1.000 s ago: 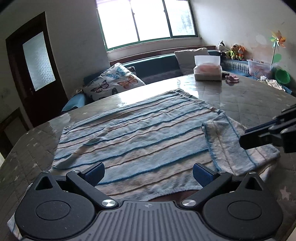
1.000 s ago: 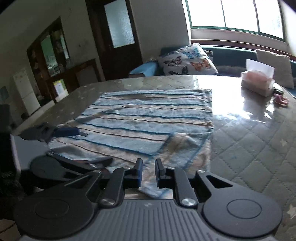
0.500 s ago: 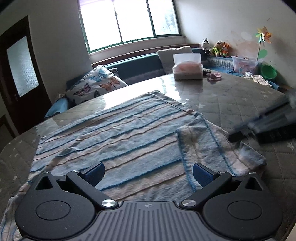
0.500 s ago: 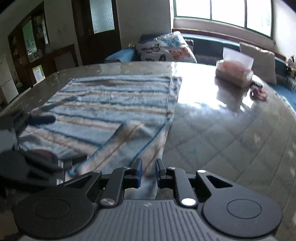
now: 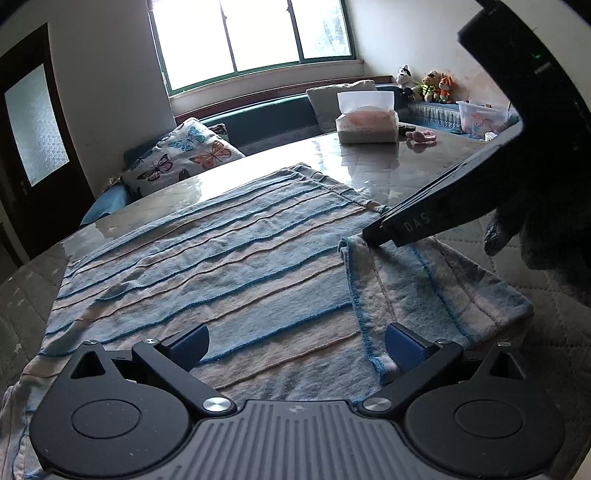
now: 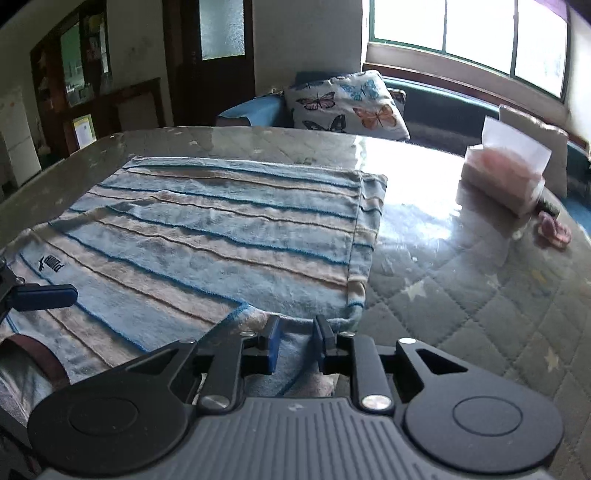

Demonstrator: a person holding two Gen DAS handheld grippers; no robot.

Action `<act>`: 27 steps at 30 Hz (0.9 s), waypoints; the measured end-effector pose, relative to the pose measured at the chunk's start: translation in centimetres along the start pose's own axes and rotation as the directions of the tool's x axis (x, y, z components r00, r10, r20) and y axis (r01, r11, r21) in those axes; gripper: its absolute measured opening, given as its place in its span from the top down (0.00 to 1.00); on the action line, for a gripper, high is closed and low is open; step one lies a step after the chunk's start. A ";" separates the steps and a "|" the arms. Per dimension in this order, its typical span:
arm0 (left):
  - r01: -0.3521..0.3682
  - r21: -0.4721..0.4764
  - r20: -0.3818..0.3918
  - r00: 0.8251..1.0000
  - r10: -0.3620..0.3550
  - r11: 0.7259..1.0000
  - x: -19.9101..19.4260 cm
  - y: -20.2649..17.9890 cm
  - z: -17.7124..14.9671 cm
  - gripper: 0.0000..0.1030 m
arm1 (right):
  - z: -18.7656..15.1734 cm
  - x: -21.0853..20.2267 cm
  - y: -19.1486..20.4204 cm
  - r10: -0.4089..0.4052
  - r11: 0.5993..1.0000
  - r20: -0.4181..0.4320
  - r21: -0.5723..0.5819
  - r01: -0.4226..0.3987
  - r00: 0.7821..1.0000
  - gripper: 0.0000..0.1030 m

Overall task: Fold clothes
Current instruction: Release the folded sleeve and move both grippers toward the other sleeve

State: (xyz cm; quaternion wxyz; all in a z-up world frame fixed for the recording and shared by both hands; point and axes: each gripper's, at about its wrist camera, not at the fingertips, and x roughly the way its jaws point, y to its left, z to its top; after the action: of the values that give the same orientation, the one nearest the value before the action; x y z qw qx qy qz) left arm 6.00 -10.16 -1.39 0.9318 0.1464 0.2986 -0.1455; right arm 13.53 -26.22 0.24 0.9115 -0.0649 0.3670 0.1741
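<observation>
- On the glossy quilted counter lies a striped garment in blue and beige bands, spread flat and taking up most of the near half of the top.
- Its right near part is a sleeve folded inward over the body, the paler inside showing, with a blue stitched hem along its inner edge.
- A small dark logo is printed on the cloth near the left edge of the right wrist view.
- The left tongs hover low over the near edge of the garment, jaws spread wide, nothing between the blue pads; the right pad sits just beside the hem of the folded sleeve.
- The right tongs have just been opening and stand only a narrow gap apart over the folded sleeve; cloth lies below the gap, but the pads do not press on it.
- From the left wrist view, the right tongs' tips rest at the far corner of the folded sleeve, and a gloved hand holds that tool.
- Further back on the counter stand a tissue box and, just beside it, a small pink item.
- Behind the counter a butterfly cushion leans on a bench under the window.
</observation>
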 end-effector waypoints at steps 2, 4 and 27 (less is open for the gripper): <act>-0.007 -0.008 0.008 1.000 0.007 1.000 -0.4 0.4 0.0 0.00 | 0.0 -0.5 0.4 0.004 1.000 0.010 -0.011 -0.004 1.000 0.78; -0.015 -0.017 0.016 1.000 0.015 1.000 -0.9 0.7 0.0 0.00 | 0.0 -0.7 0.9 0.010 1.000 0.013 -0.025 -0.010 1.000 0.75; -0.428 -0.290 -0.084 0.902 0.423 0.856 -8.5 15.8 -7.4 0.00 | -5.2 -5.8 7.9 0.035 0.971 -0.009 -0.237 -0.036 0.999 0.55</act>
State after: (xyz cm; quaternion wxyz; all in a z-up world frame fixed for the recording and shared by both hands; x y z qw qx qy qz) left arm 1.25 8.49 0.87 0.9494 0.0660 0.2857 0.1124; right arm 3.40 -21.75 0.54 0.8931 -0.1671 0.3469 0.2327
